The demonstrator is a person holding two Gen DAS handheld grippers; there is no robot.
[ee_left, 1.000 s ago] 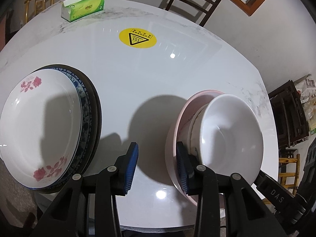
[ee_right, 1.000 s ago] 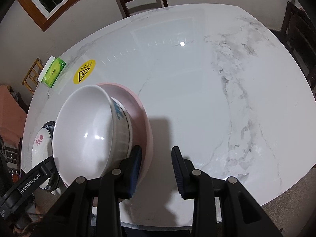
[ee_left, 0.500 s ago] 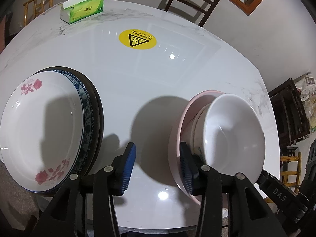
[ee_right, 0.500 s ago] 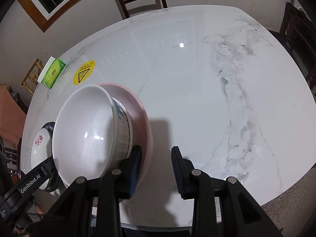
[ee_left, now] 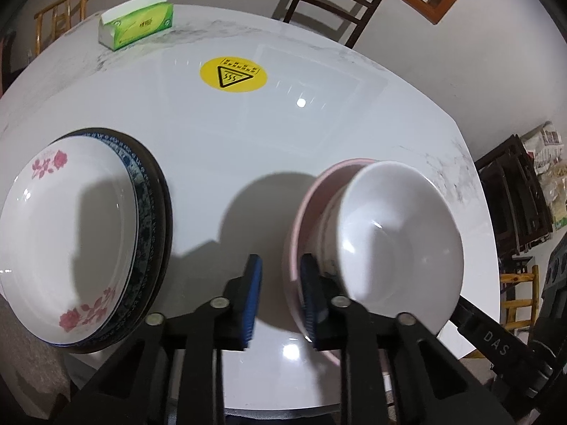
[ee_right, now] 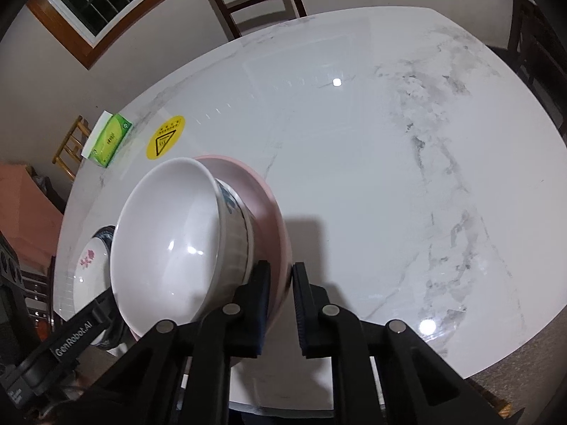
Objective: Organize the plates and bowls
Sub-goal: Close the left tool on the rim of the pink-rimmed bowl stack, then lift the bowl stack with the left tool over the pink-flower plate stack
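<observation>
Two stacks, one table (ee_left: 319, 134): plates off to my left, bowls dead ahead between both hands. The next move turns on this, since anything lifted goes straight up from the bowls.
plate stack (ee_left: 71, 230): floral plate on top of a blue-patterned one and a dark one. It is well apart from the bowls and nearer my left hand.
pink bowl (ee_left: 301, 205): sits on the table at the near edge (round, so no long axis). Its rim runs away from me, right through each set of jaws.
white bowl (ee_left: 400, 230): nested inside the pink bowl and tilted. Neither gripper touches it, as far as I can tell.
left gripper (ee_left: 280, 297): jaws closing with the pink rim between them. There is a gap at the outer pad, so not clamped yet.
right gripper (ee_right: 280, 304): clenched on the pink rim at the bowl's right side, pads on both faces.
nearer hand: neither; both are at the rim, on opposite sides.
</observation>
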